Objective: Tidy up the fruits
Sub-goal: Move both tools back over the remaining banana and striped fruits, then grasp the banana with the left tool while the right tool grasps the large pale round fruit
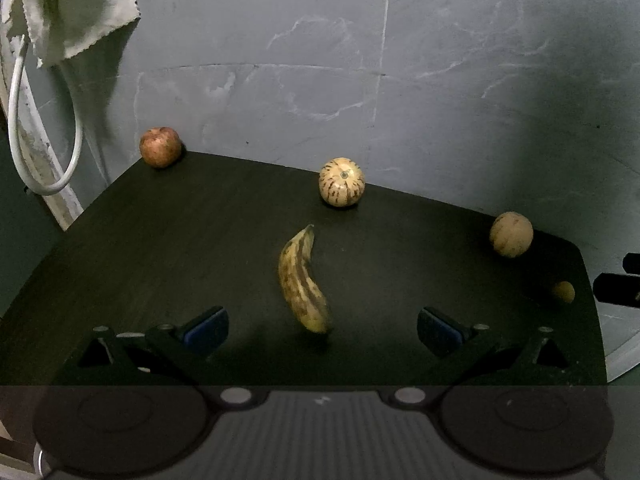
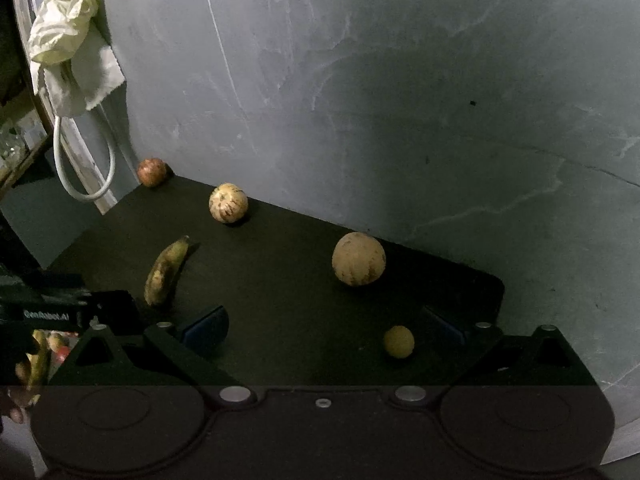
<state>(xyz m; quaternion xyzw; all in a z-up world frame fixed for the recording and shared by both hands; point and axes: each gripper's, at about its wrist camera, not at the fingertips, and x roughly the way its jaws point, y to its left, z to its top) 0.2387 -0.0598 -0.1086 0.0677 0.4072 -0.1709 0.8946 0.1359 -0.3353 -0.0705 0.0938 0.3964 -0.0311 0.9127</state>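
Banana [image 1: 302, 280] between wide-open left hand-held gripper [image 1: 322, 330] fingers.

We see five fruits around the spotted banana [image 1: 302, 280], which lies flat mid-table. A reddish apple [image 1: 159, 147] sits far behind it to the left, a striped cream melon [image 1: 341, 182] just behind it, a plain tan melon [image 1: 511, 234] to its right, a small yellow fruit [image 1: 564, 292] beyond.
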